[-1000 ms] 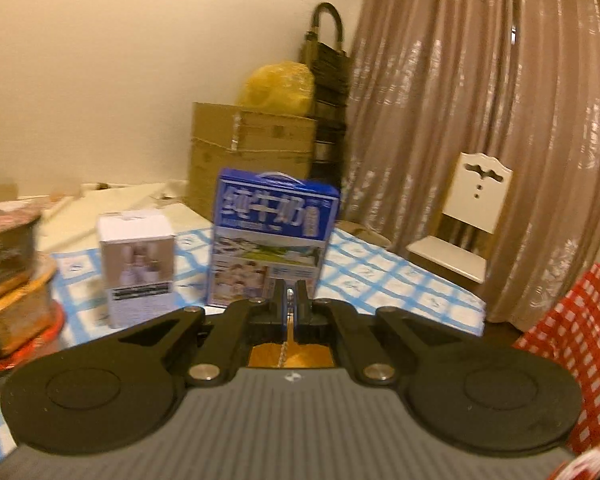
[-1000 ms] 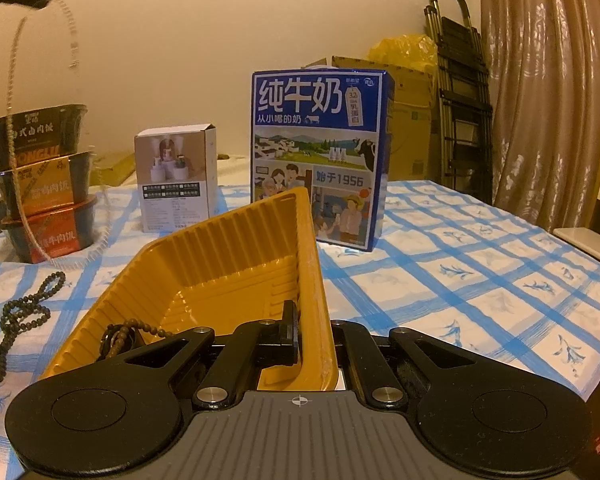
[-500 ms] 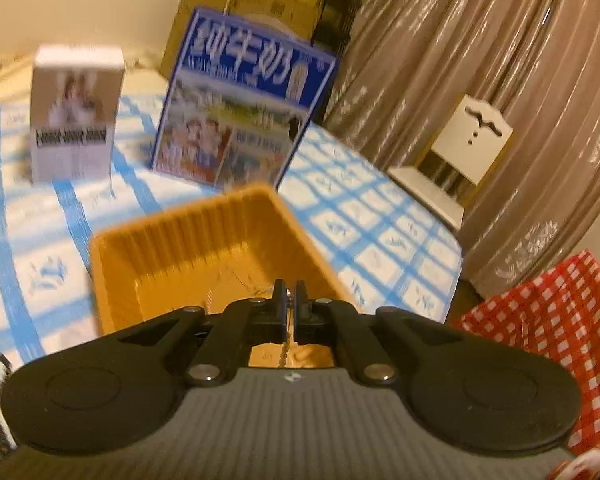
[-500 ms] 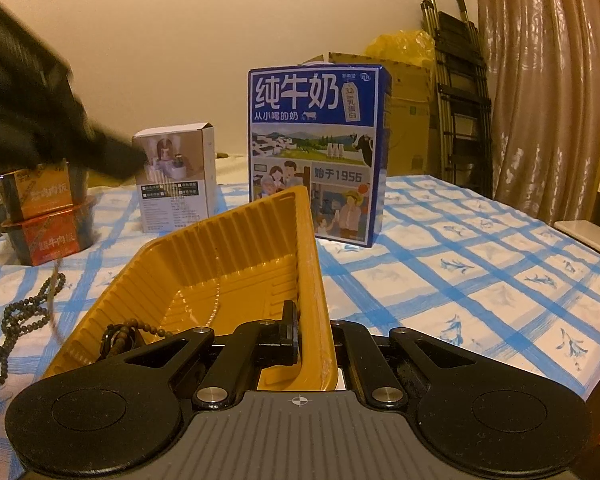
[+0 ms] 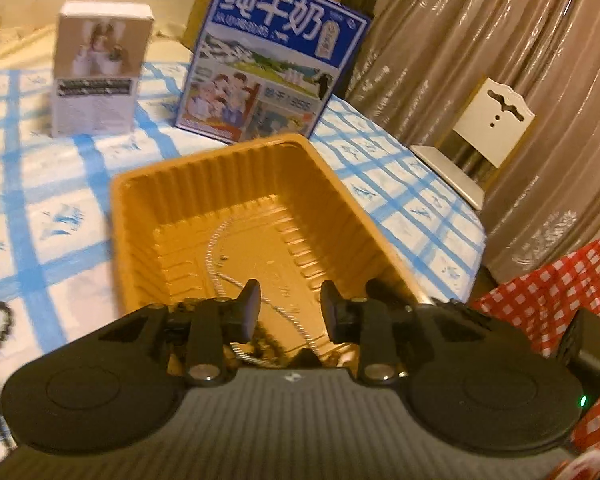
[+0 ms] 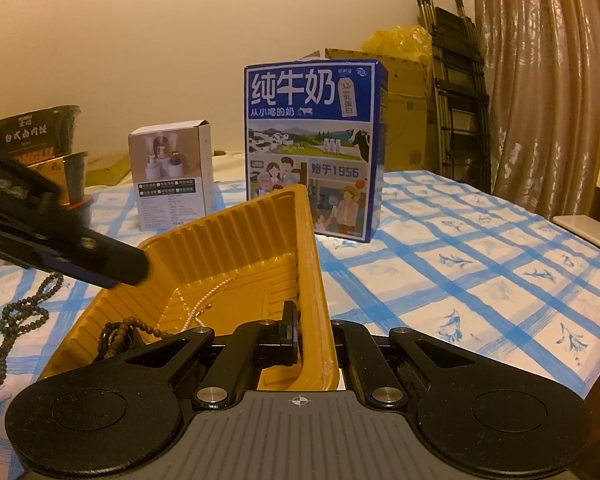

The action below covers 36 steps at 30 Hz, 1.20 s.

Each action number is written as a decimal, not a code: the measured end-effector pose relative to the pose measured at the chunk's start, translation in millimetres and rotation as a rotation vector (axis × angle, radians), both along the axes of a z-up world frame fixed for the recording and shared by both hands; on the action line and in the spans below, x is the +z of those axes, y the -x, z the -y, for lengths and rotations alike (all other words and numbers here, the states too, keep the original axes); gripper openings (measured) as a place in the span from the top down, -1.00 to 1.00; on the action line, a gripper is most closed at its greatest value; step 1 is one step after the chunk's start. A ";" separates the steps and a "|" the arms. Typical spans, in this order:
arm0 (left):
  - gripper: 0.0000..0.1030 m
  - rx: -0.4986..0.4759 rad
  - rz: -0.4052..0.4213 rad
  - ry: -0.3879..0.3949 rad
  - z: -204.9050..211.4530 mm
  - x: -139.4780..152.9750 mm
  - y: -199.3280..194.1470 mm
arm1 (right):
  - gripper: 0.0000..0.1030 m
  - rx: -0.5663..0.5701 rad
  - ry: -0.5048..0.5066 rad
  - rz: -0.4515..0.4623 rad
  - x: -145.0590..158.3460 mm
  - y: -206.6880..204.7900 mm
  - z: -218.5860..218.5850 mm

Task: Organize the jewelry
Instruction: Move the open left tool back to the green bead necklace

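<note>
Over the near end of the yellow tray (image 5: 216, 184), the left claw (image 5: 288, 308) is hanging with its jaws parted and nothing pressed between them; they have just been opening, and the pale bead chain (image 5: 216, 252) is lying loose on the tray floor, curving from the middle of the tray back under the claw. At the tray's near right side, the right claw (image 6: 300, 332) is clenching the rim, one finger inside the wall and the other hidden outside it, and the tray is sitting tilted, its far corner raised toward the milk carton (image 6: 312, 148). From the right wrist view the left claw's dark body is reaching in from the left across the tray's left rim, and the pale chain is showing as a thin line on the ribbed floor. Beside it, in the near left corner of the tray, a dark bead string (image 6: 118, 334) is lying bunched. Outside the tray, on the blue checked cloth (image 6: 460, 256), another dark bead string (image 6: 16, 320) is trailing along the left. Farther back, a small white box (image 6: 172, 172) is standing just left of the blue milk carton, and stacked bowls (image 6: 40, 140) are sitting at the far left. Behind the table, a cardboard box (image 6: 404, 116), a folded ladder (image 6: 456, 80), brown curtains (image 5: 500, 60) and a white chair (image 5: 488, 120) are filling the background.
</note>
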<state>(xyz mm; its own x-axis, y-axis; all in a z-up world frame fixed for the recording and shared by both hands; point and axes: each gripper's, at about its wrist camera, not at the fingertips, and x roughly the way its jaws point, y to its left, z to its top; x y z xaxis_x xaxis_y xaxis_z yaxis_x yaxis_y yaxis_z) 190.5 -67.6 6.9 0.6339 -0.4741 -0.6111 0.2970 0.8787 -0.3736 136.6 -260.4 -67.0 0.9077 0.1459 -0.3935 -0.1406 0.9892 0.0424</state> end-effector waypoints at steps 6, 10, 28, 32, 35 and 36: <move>0.43 0.067 0.035 -0.069 -33.4 7.1 20.9 | 0.93 0.000 0.000 0.000 0.0 0.0 0.2; 0.35 0.118 0.061 -0.143 -55.5 10.1 36.7 | 0.93 -0.001 -0.001 -0.001 0.0 0.0 0.2; 0.34 0.314 -0.042 -0.273 -131.9 -27.2 89.7 | 0.93 -0.005 -0.008 -0.002 -1.5 0.3 1.6; 0.34 0.346 -0.077 -0.279 -138.9 -37.9 99.8 | 0.93 -0.005 -0.008 -0.003 -1.5 0.4 2.2; 0.34 0.361 -0.091 -0.289 -143.0 -43.3 105.2 | 0.93 -0.006 -0.007 -0.004 -1.8 0.4 2.5; 0.34 0.365 -0.093 -0.295 -143.8 -44.9 106.2 | 0.93 -0.007 -0.008 -0.004 -1.7 0.3 2.6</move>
<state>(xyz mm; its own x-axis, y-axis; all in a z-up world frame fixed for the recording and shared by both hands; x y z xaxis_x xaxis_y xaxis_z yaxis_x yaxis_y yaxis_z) 84.4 76.3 -38.0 0.6627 -0.0290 -0.7483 -0.0733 0.9919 -0.1034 136.3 -263.1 -68.8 0.9071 0.1426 -0.3961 -0.1335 0.9898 0.0506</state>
